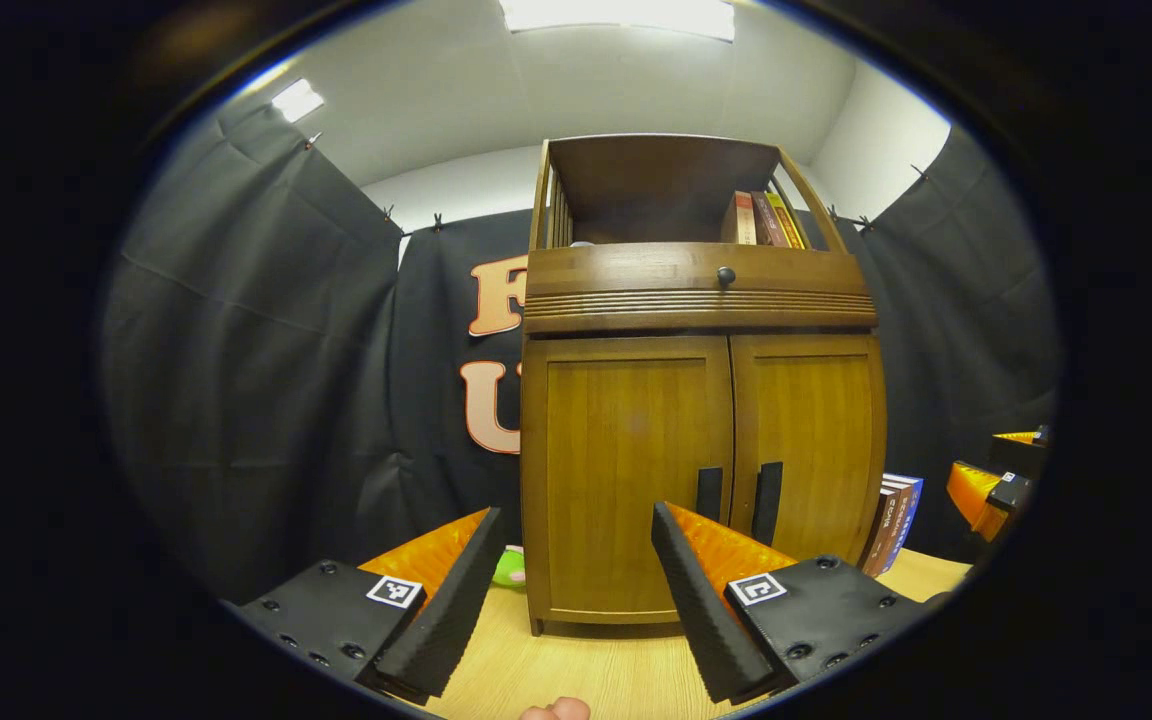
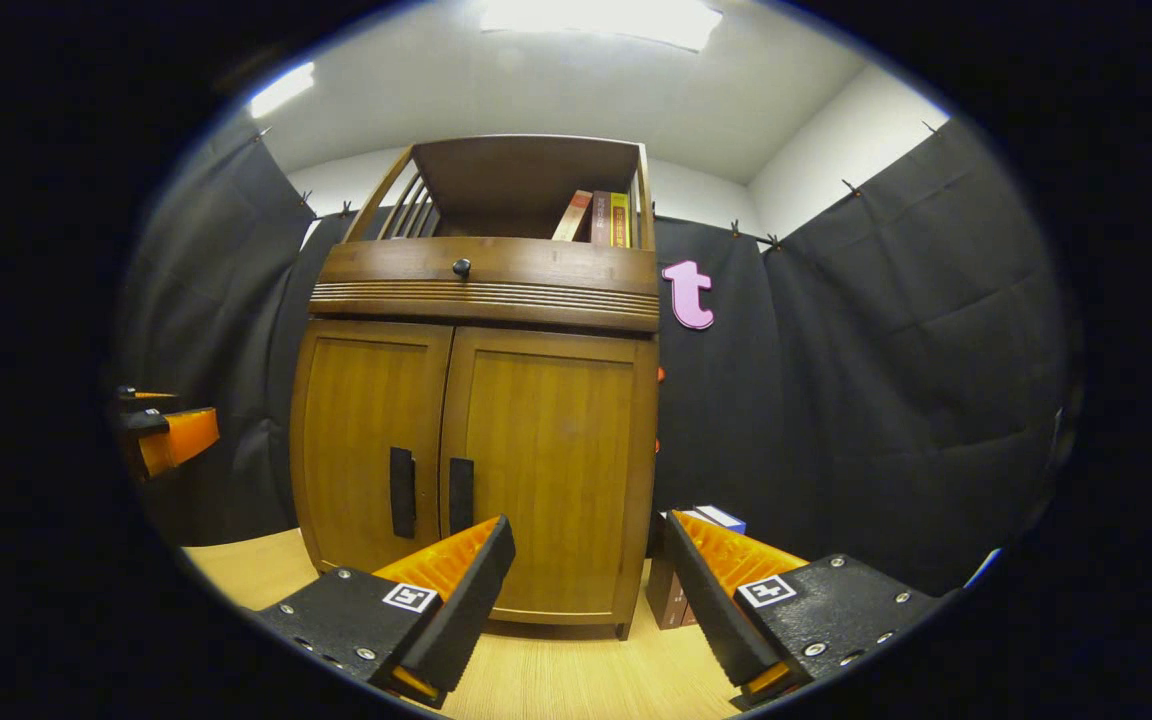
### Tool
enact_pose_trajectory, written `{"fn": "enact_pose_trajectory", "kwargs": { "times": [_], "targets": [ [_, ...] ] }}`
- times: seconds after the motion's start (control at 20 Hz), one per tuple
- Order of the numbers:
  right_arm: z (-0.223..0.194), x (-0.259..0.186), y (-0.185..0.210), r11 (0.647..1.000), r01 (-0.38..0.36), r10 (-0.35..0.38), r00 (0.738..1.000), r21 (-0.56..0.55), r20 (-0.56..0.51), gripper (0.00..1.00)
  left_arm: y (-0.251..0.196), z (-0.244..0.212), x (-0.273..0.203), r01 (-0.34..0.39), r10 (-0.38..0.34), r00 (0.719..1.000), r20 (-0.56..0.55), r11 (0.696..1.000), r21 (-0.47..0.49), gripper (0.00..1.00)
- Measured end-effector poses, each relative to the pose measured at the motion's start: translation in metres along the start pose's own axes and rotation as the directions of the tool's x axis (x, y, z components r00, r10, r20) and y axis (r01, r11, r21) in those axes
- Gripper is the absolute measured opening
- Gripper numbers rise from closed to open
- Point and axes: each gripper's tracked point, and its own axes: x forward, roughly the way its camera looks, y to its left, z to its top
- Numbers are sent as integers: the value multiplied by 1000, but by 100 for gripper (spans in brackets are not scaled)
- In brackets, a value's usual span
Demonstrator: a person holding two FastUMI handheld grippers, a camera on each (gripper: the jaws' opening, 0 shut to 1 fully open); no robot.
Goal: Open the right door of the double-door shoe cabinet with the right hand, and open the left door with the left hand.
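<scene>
In the left gripper view a wooden shoe cabinet (image 1: 701,400) stands on a pale wooden table (image 1: 586,670), black cloth hanging behind it; its open top shelf holds a few upright books (image 1: 761,218), and under that runs a drawer with a small round knob (image 1: 726,275); a green thing (image 1: 509,568) peeps out at the cabinet's foot on one side, more books (image 1: 893,522) lean against the other side; a fingertip (image 1: 556,710) shows at the bottom edge. Both doors are shut; the left door (image 1: 626,470) sits straight ahead of the left gripper (image 1: 576,545), its dark handle (image 1: 708,493) just above one finger, apart from it; the right door (image 1: 806,450) with its own handle (image 1: 767,502) lies beside; the left gripper's jaws stand wide apart and hold nothing; the other gripper hovers at the far edge, well clear of the cabinet.

In the right gripper view the same cabinet (image 2: 476,420) stands a little to one side, books (image 2: 598,218) on top, the knob (image 2: 460,267) on the drawer, a stack of books (image 2: 681,575) at its foot between the fingers; the right door (image 2: 551,470) is closed and faces the right gripper (image 2: 586,555); its handle (image 2: 461,495) is just above one finger, not touched; the left door (image 2: 366,440) and its handle (image 2: 402,492) are further over; the right gripper gapes wide and is empty; the left gripper (image 2: 171,440) hangs off to the side, near the left door.
</scene>
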Motion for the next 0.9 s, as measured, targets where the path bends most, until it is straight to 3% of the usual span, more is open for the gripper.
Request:
{"fn": "enact_pose_trajectory", "kwargs": {
  "times": [0.05, 0.35, 0.5, 0.7, 0.9],
  "targets": [
    [3, 7, 7, 1000, -12, 12, 1000, 10, 7, 93, 1, 0, -1, -3, 3, 1000, 1, 1000, 0, 95],
    [14, 71, 44, 990, -93, 91, 995, 108, 29, 93, 14, 0, -4, -20, 20, 1000, -6, 1000, 12, 95],
    [14, 107, 61, 987, -123, 118, 992, 102, 54, 93, 20, 1, -9, -30, 30, 1000, -6, 999, 20, 95],
    [-14, 151, 86, 988, -147, 146, 989, 54, 20, 93, 34, 5, -16, -55, 55, 998, 3, 997, 49, 94],
    [-48, 183, 117, 978, -191, 196, 980, 85, -44, 93, 47, 4, -21, -90, 90, 996, -1, 995, 46, 96]
  ]
}}
